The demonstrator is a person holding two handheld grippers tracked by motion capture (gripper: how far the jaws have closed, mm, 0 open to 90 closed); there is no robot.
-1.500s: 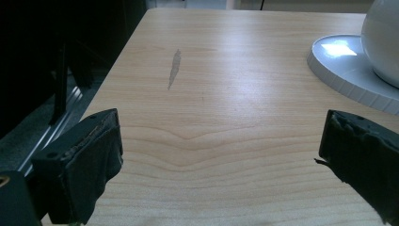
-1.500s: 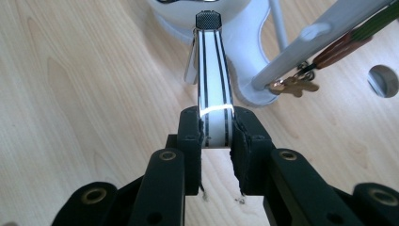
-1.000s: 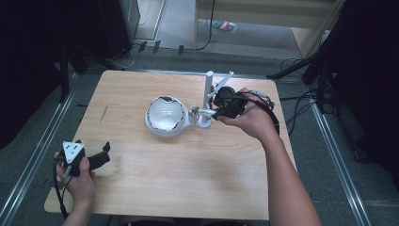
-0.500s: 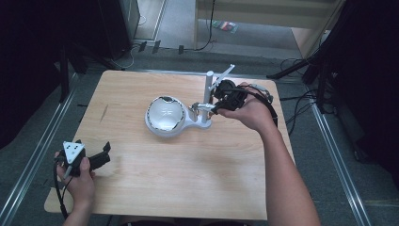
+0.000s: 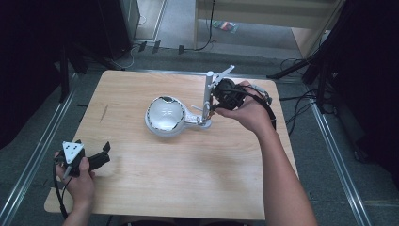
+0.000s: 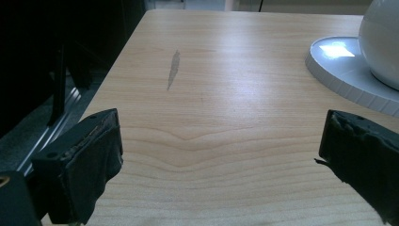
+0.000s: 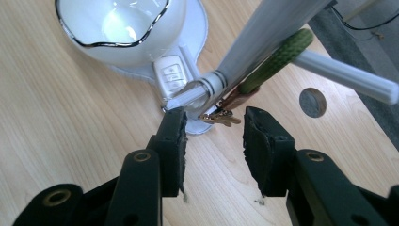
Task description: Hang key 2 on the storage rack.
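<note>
Over at the far right of the table (image 5: 141, 188), the right gripper (image 5: 217, 103) has edged a little farther away from the person in the last second. It has closed in on the upright post (image 5: 207, 94) of the white desk lamp (image 5: 164, 115). The lamp's thin upper arm (image 5: 225, 73) now sticks out farther and to the right, longer than it looked a moment ago. In the right gripper view the jaws are spread with nothing pinched, and a small bunch of keys (image 7: 221, 117) on a green strap (image 7: 277, 59) hangs just past their tips at the lamp's hinge. My guess is those keys are what it's after, and a short push forward would bracket them. The left gripper (image 5: 101, 154) hasn't budged from the near left corner; its jaws are wide apart over bare wood.
</note>
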